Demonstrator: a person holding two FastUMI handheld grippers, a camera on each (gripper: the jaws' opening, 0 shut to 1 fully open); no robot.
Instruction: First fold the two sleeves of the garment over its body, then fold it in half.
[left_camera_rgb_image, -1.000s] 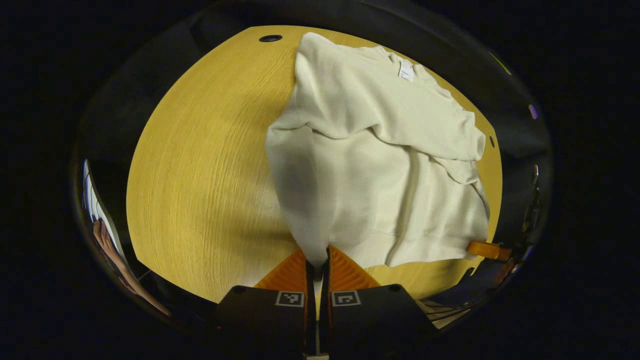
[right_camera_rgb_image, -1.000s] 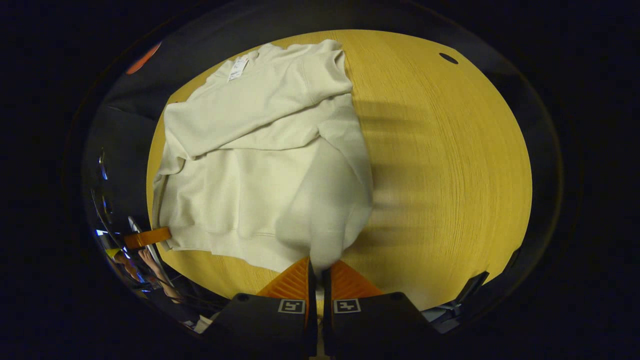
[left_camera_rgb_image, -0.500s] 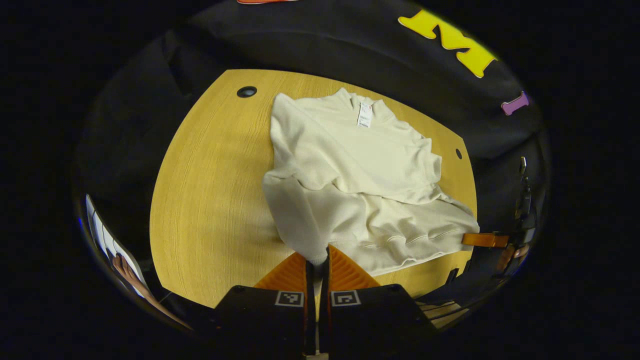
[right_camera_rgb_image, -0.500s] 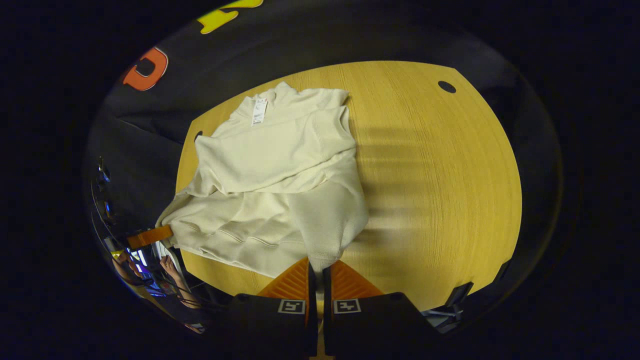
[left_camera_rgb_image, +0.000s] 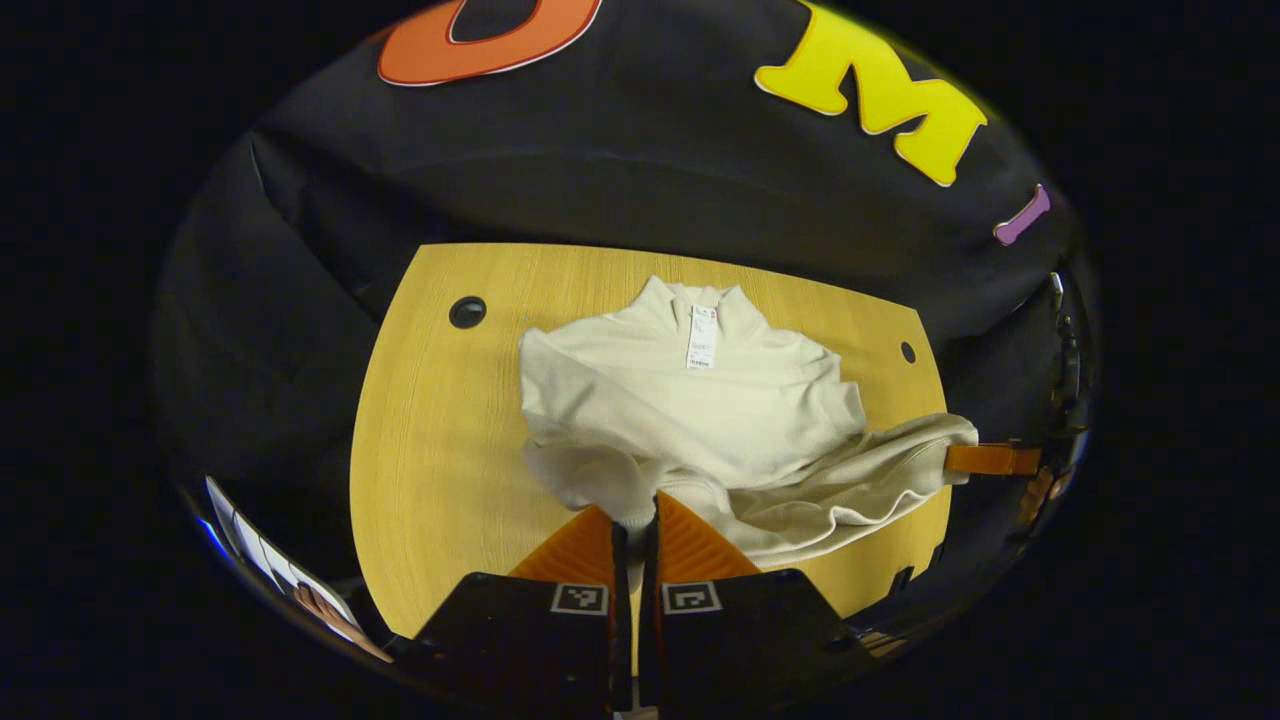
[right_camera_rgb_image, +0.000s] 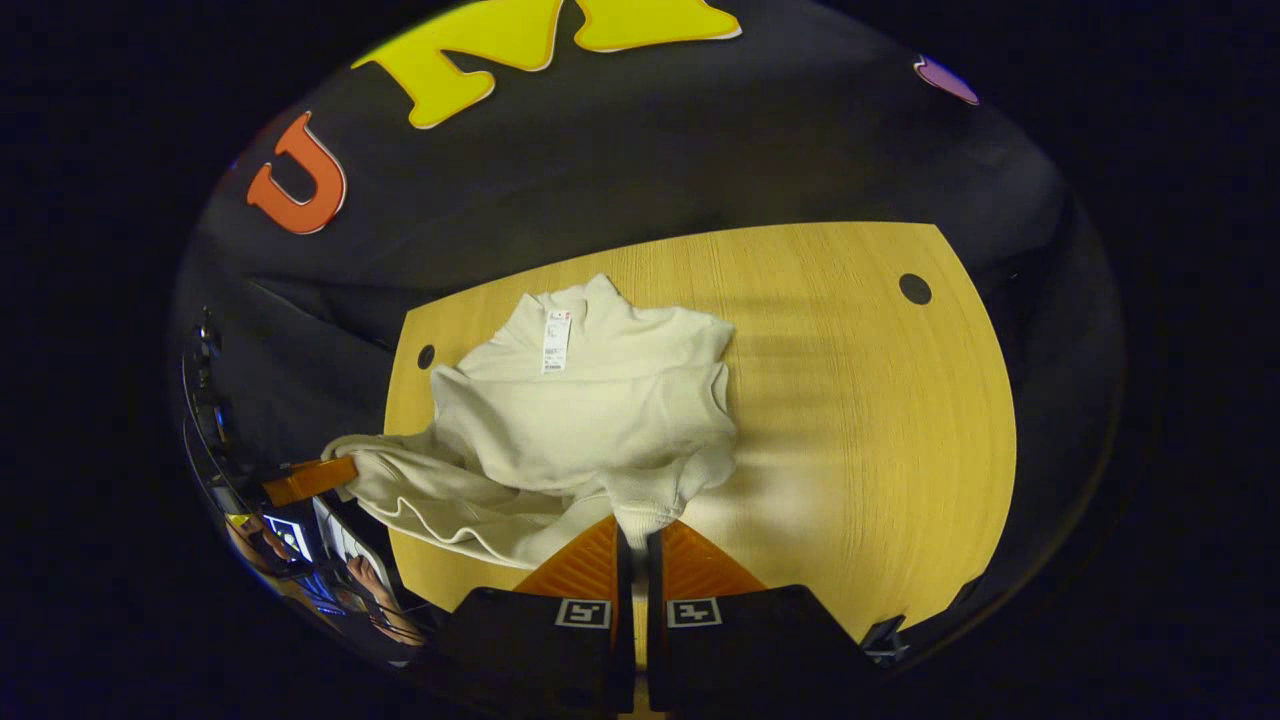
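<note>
I am seeing a wooden bench (left_camera_rgb_image: 440, 450) with round holes (left_camera_rgb_image: 467, 312), lying before the black cloth wall (right_camera_rgb_image: 620, 170).

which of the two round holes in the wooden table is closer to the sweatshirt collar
In the right gripper view, the small dark hole left of the cream sweatshirt is closer; the larger hole sits far across bare yellow wooden table.

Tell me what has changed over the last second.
Both grippers, left gripper and right gripper, carried the garment's bottom hem up and toward the collar, so the lower half now bunches over the body. Jaws stayed shut on the hem corners; sleeves stayed folded in, collar and tag unmoved on the table.
</note>
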